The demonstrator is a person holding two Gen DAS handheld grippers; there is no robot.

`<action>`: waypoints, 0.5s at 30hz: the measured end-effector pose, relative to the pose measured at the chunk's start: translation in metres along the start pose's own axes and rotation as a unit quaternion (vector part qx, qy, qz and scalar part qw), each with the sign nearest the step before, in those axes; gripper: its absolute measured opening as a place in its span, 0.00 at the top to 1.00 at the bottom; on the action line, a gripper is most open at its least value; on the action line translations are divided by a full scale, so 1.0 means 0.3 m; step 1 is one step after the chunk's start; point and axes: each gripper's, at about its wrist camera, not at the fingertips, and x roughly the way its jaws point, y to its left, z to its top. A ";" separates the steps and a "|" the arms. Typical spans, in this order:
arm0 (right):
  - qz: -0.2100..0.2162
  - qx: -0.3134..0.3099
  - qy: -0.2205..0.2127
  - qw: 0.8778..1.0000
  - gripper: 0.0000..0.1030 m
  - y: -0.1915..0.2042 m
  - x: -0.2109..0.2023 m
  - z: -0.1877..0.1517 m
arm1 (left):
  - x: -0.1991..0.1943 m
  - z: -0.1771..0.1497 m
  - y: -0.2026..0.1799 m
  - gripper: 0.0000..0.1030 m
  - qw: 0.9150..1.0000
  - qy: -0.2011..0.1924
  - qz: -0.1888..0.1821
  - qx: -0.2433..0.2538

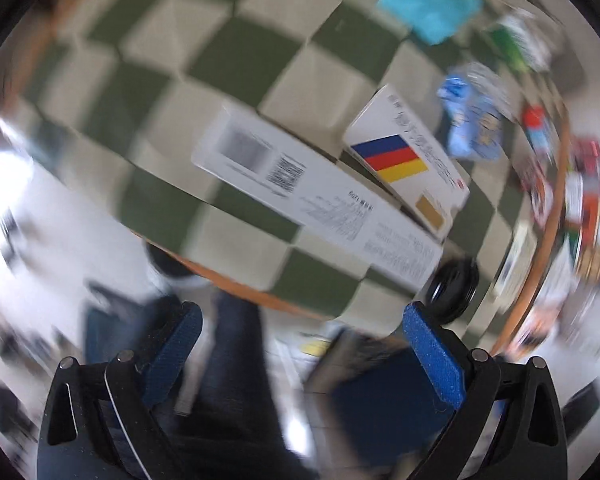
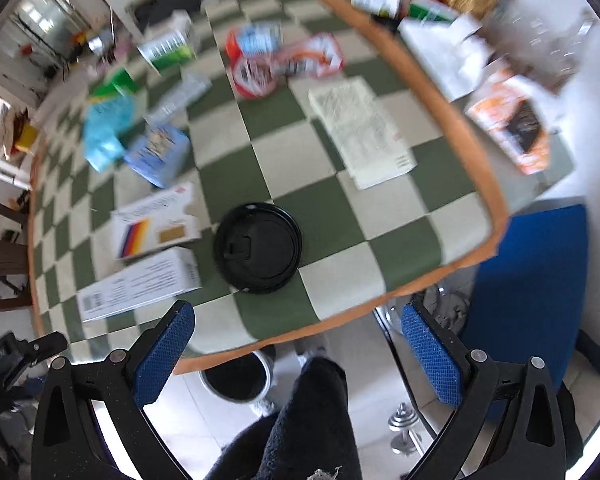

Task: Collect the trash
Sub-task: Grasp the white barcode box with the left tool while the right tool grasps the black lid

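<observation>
Table (image 2: 332, 216) has a green-and-cream checkered cloth with an orange border; both views are motion-blurred, the left wrist one worse.

Trash lies scattered on the cloth. Near the front edge: black cup lid (image 2: 258, 248), flat on the cloth. Just left of it, a white box with blue/red/yellow stripes (image 2: 156, 226), and a long white box with a barcode (image 2: 138, 286) in front of that. The two boxes are side by side, touching or nearly so. In the left wrist view the same striped box (image 1: 406, 160) and barcode box (image 1: 316, 200) sit mid-frame, with the lid (image 1: 454, 290) at the table edge just past the right fingertip.

Further back: a light-blue pack (image 2: 158, 154), crumpled blue wrapper (image 2: 104, 136), a green-and-white carton (image 2: 168, 46), red-and-white snack wrappers (image 2: 284, 62), and a printed paper sheet (image 2: 362, 128) lying flat on the right side.

Right gripper (image 2: 298, 332): fingers apart, holding nothing, hovering off the front edge of the table, short of the lid. Left gripper (image 1: 302, 330): fingers apart, holding nothing, also off the table edge.

Room: white tiled floor below; a round bin with a dark inside (image 2: 236, 376) stands under the table edge, a blue chair seat (image 2: 532, 280) to the right, a small dumbbell (image 2: 406, 426) on the floor. The person's dark-trousered leg (image 2: 308, 420) shows between the right gripper's fingers. Beyond the far right edge of the table is a cluttered pile of packaging (image 2: 508, 116), too blurred to itemise.
</observation>
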 end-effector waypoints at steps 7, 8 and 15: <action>-0.012 -0.028 0.049 0.998 0.00 0.051 0.230 0.095 | 0.135 0.051 -0.040 0.26 0.989 0.019 -0.062 -0.136; -0.014 -0.037 0.052 0.998 0.00 0.064 0.254 0.105 | 0.135 0.051 -0.043 0.28 0.987 0.014 -0.070 -0.141; 0.002 -0.075 0.075 0.994 0.00 0.126 0.344 0.142 | 0.013 0.034 -0.148 0.47 0.994 -0.036 0.076 0.063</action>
